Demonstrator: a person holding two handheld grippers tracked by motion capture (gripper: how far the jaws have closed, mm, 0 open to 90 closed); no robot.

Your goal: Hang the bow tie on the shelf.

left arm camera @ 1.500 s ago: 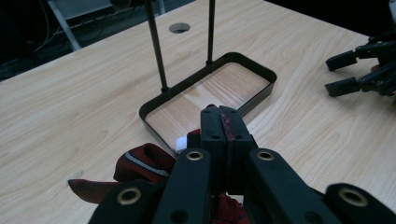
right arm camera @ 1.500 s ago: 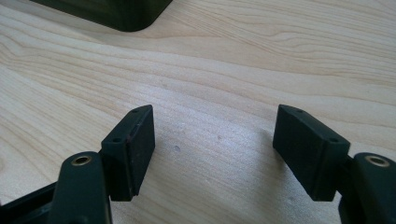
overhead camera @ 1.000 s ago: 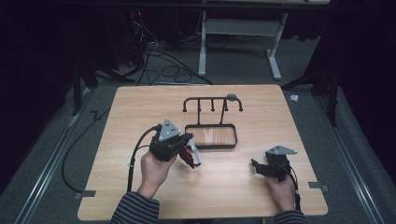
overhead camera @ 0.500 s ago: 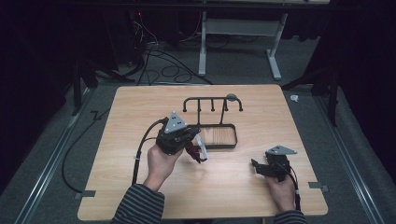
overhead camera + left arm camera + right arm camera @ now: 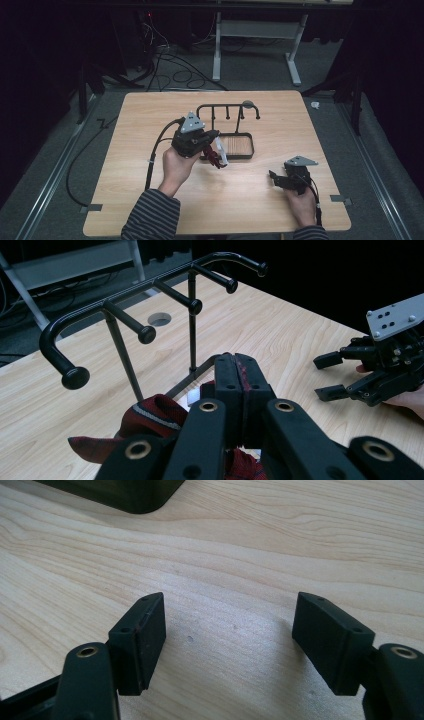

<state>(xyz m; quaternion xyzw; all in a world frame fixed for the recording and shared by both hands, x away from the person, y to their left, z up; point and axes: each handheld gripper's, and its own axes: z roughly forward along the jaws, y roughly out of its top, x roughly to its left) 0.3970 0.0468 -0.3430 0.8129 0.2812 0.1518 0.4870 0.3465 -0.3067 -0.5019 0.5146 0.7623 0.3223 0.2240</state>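
Observation:
My left gripper [image 5: 216, 149] hovers over the middle of the table, shut on a dark red striped cloth [image 5: 215, 161] with a white tag. In the left gripper view its jaws [image 5: 235, 362] are pressed together on the cloth [image 5: 150, 416], which bunches below them. Just beyond stands a black peg rack [image 5: 227, 107] on a tray base [image 5: 239, 146] with a wooden floor; its pegs [image 5: 145, 332] point toward me. My right gripper [image 5: 275, 179] rests low at the table's front right, open, with bare wood between its jaws [image 5: 227, 630].
A corner of the tray base [image 5: 125, 492] lies ahead of the right gripper. The wooden table [image 5: 125, 150] has a round hole [image 5: 160, 318] behind the rack. Cables and a desk frame [image 5: 250, 30] lie on the floor beyond the far edge.
My left hand has carried the red cloth to the right and a little upward, closer to the rack's tray. The right gripper has stayed where it was.

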